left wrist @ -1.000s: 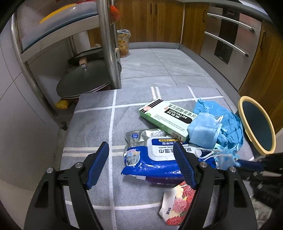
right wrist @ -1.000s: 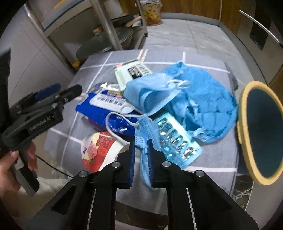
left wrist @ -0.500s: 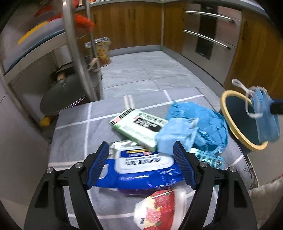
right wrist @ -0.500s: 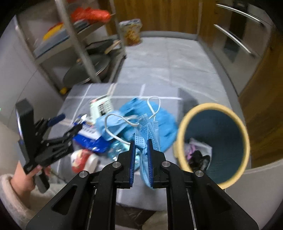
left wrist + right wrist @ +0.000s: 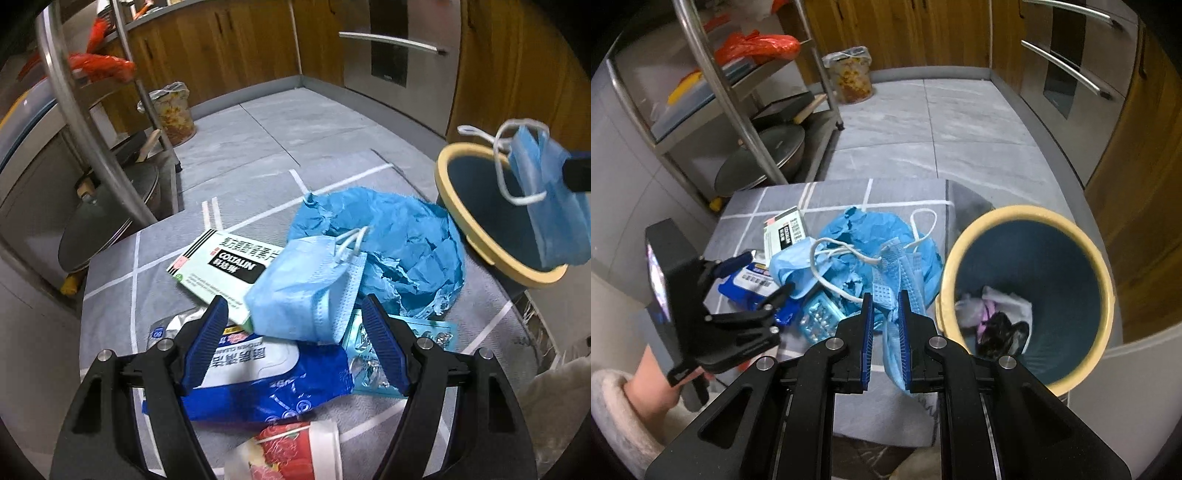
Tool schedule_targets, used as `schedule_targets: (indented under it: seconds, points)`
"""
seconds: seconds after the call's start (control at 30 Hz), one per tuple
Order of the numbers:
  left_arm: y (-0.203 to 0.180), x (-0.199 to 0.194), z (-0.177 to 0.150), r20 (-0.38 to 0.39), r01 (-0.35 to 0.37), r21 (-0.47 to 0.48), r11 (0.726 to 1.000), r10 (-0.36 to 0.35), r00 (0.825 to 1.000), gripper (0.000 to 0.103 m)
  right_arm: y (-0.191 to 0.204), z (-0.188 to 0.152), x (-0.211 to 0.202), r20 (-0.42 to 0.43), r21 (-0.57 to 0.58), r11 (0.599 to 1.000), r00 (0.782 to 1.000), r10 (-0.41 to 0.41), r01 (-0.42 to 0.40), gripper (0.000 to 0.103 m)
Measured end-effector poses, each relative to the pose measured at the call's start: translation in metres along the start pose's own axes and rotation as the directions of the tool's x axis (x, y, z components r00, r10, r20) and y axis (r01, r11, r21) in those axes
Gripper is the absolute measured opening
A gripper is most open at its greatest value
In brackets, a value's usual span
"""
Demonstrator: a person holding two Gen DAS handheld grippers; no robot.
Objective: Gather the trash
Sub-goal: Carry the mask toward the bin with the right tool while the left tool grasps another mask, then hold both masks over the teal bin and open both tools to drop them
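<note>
My right gripper (image 5: 885, 301) is shut on a blue face mask (image 5: 897, 280) and holds it in the air just left of the yellow-rimmed bin (image 5: 1100, 266). The mask (image 5: 546, 206) hangs over the bin (image 5: 480, 251) in the left wrist view. My left gripper (image 5: 295, 314) is open and empty above the trash pile on the grey mat (image 5: 110, 314). The pile holds a second mask (image 5: 303, 284), a wipes pack (image 5: 266, 384), a green medicine box (image 5: 218, 266), crumpled blue paper (image 5: 399, 236), a blister pack (image 5: 432, 332) and a floral cup (image 5: 291, 450).
A steel rack (image 5: 746, 110) with a pan lid (image 5: 764, 162) stands left of the mat. A lined waste basket (image 5: 851, 79) sits by the wooden cabinets. The bin holds some trash (image 5: 993, 317). An oven front (image 5: 1071, 74) is at the right.
My right gripper has lifted the mask off the pile and carried it right, beside the bin. My left gripper has moved right over the pile and stays open.
</note>
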State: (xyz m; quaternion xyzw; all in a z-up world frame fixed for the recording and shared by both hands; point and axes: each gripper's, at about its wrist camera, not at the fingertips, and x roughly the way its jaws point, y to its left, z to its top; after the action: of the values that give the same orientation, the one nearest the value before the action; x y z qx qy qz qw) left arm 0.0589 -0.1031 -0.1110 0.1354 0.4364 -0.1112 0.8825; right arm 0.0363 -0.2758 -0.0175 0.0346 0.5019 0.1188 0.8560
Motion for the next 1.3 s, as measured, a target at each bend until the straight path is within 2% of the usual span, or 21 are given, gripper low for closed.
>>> schedule_targets:
  seconds: [0.13, 0.27, 0.33, 0.37, 0.5, 0.67, 1.0, 1.3]
  points:
    - [-0.007, 0.011, 0.002, -0.023, -0.023, 0.023, 0.999, 0.024, 0.999, 0.07, -0.008, 0.003, 0.003, 0.001, 0.005, 1.0, 1.0, -0.009, 0.009, 0.014]
    - [-0.006, 0.017, 0.004, -0.047, -0.038, 0.014, 0.999, 0.038, 0.998, 0.041, -0.021, 0.005, 0.003, -0.001, 0.037, 0.999, 1.0, -0.01, 0.011, 0.014]
    - [-0.003, 0.018, 0.005, -0.049, -0.04, 0.005, 0.999, 0.04, 0.998, 0.032, -0.026, 0.005, 0.003, -0.001, 0.047, 0.999, 1.0, -0.014, 0.014, 0.014]
    - [-0.002, 0.017, 0.006, -0.048, -0.031, -0.002, 1.0, 0.031, 0.998, 0.023, -0.028, 0.004, 0.003, -0.001, 0.051, 0.999, 1.0, -0.016, 0.016, 0.014]
    - [0.002, 0.007, 0.008, -0.009, -0.032, -0.015, 0.999, 0.032, 0.999, 0.012, -0.034, 0.005, 0.003, -0.003, 0.073, 0.997, 1.0, -0.018, 0.018, 0.014]
    - [0.003, -0.014, 0.016, 0.074, -0.019, -0.039, 0.999, 0.022, 0.997, 0.007, -0.044, 0.007, -0.002, 0.021, 0.107, 0.994, 1.0, -0.013, 0.01, 0.014]
    - [-0.006, -0.035, 0.03, 0.137, 0.047, -0.067, 0.997, -0.037, 0.99, 0.006, -0.069, 0.008, -0.011, 0.051, 0.189, 0.982, 0.999, -0.019, 0.009, 0.014]
    - [-0.05, -0.036, 0.062, 0.188, 0.142, 0.014, 0.99, -0.143, 0.972, 0.006, -0.115, 0.012, -0.002, 0.035, 0.277, 0.959, 0.997, -0.068, 0.056, 0.014]
